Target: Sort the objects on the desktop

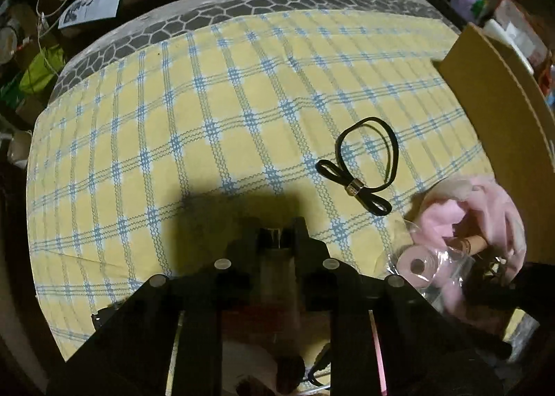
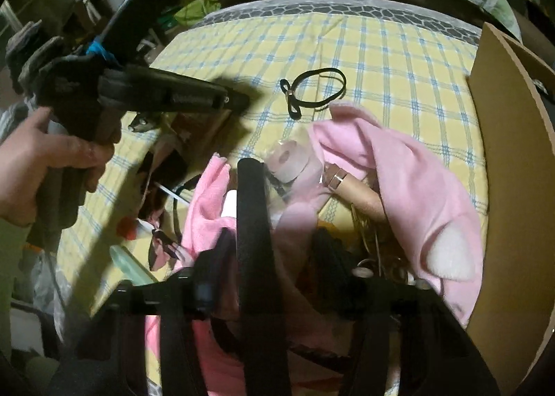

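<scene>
Barely begun, judging by the black hair tie (image 1: 364, 163) and pink cloth (image 2: 399, 167) lying unsorted beside the cardboard box (image 2: 513, 160); left gripper (image 1: 277, 236) clamping something small, right gripper's (image 2: 288, 208) fingers spread.

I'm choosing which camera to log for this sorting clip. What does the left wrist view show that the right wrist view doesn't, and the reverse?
Only the left wrist view: the left tool from behind, its fingers closed on a small clear item.

Only the right wrist view: the bare hand holding the left tool, and small clutter under it.

Both: the black band, pink cloth, tape roll, cardboard box and checked tablecloth.
</scene>
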